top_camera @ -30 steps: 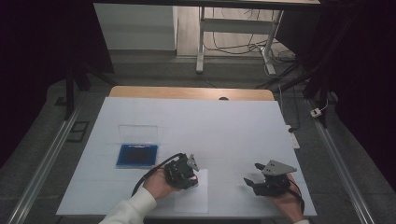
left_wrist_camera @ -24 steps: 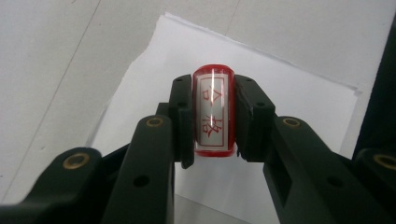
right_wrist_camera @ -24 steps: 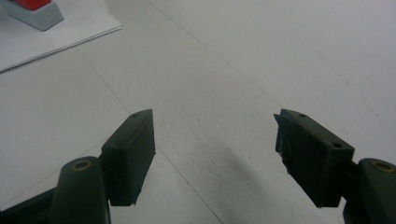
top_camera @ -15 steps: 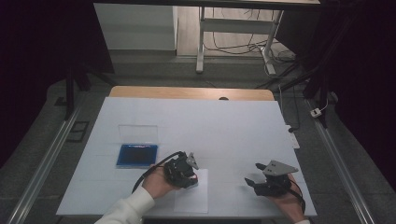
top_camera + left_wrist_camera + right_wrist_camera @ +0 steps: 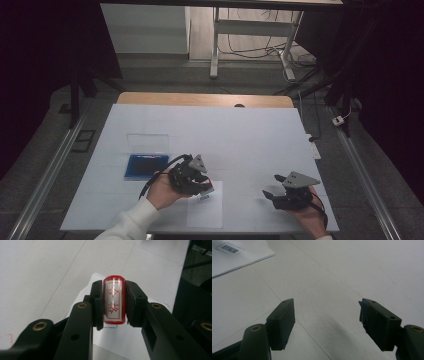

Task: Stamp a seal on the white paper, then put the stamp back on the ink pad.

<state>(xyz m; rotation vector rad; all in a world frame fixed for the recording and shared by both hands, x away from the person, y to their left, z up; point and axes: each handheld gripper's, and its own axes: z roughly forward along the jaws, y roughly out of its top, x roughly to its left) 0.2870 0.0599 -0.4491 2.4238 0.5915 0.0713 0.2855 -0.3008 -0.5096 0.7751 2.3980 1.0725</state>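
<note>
Two claws work over the white-covered bench (image 5: 250,135). The left claw (image 5: 113,303) is clamped on one red-rimmed stamp with red characters (image 5: 114,300), above one white paper sheet (image 5: 206,212). The right claw (image 5: 327,322) gapes apart, holding nothing. One blue ink-pad case (image 5: 145,165) lies nearby.

Red characters are seen on the white face of a red-rimmed stamp (image 5: 114,300), which is clamped between the jaws of the left gripper (image 5: 113,305); the characters cannot be read with certainty. A small blue printed mark (image 5: 229,249) is borne near the corner of a white sheet of paper (image 5: 242,258), but its lettering is too small to be read. No other text is legible.
</note>
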